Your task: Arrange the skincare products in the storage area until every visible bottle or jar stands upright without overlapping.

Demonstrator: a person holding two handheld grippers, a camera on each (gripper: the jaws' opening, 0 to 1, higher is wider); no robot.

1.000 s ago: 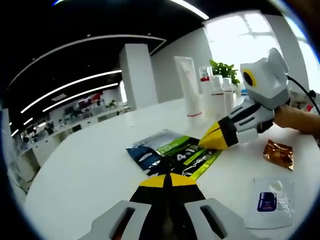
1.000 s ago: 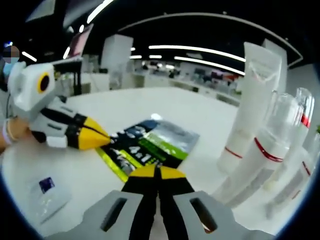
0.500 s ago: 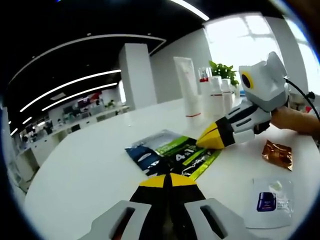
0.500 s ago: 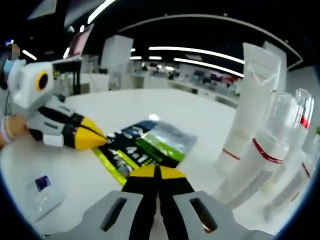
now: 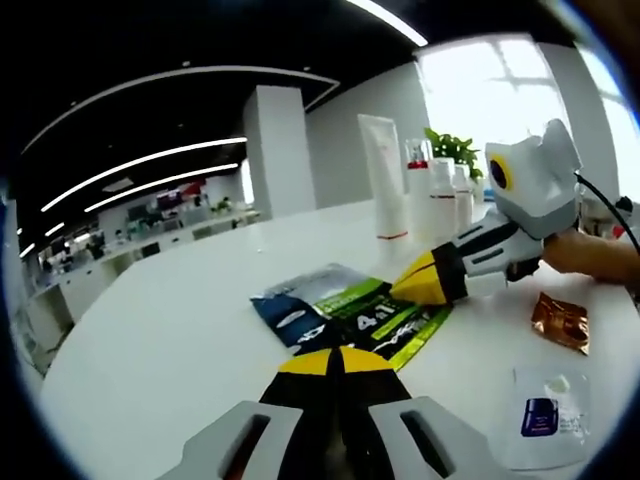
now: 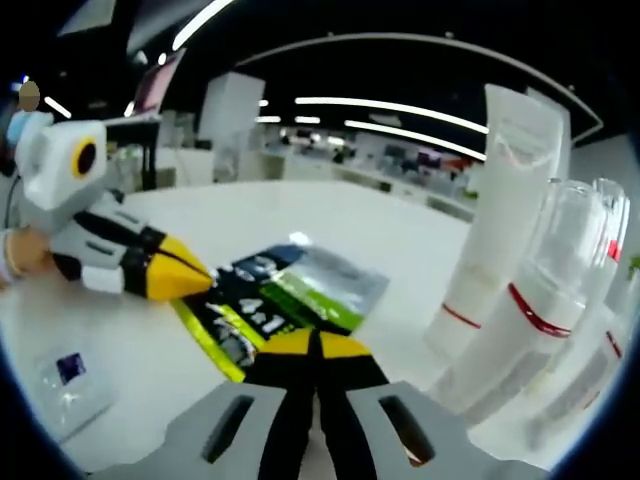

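Open-plan office behind, ceiling light strips, white pillar, bright window; work surface is a white table (image 5: 170,330). Left gripper view, left to right: the left gripper (image 5: 334,356) rises from the bottom edge, yellow tips pressed together, closed on nothing. Just ahead of it lies a flat stack of sachets (image 5: 345,312), dark blue, silver, green and black, printed "4:1" in large white characters; other print too small to read. Behind stands a tall white tube (image 5: 381,178), upright on its cap with a thin red band low down, and just beside it a row of white pump bottles (image 5: 440,200) with red bands, all upright, with a green plant (image 5: 455,150) behind them. The right gripper (image 5: 405,287) comes in from the right, angled down, its closed yellow tip touching the sachet stack's edge, nothing between the jaws; a hand (image 5: 590,252) holds its rear. Further right on the table lie a crumpled copper foil packet (image 5: 560,320) and a clear sample sachet (image 5: 545,415) with a dark blue label, text unreadable. Right gripper view: the left gripper (image 6: 203,275) reaches in from the left, tip at the sachets (image 6: 285,305); the clear sachet (image 6: 65,378) lies lower left; the right gripper's (image 6: 315,345) own yellow tips meet at the bottom centre over the stack's near edge; the tube (image 6: 500,200) and clear-capped bottles (image 6: 545,300) stand upright at right, close together, contents not visible.
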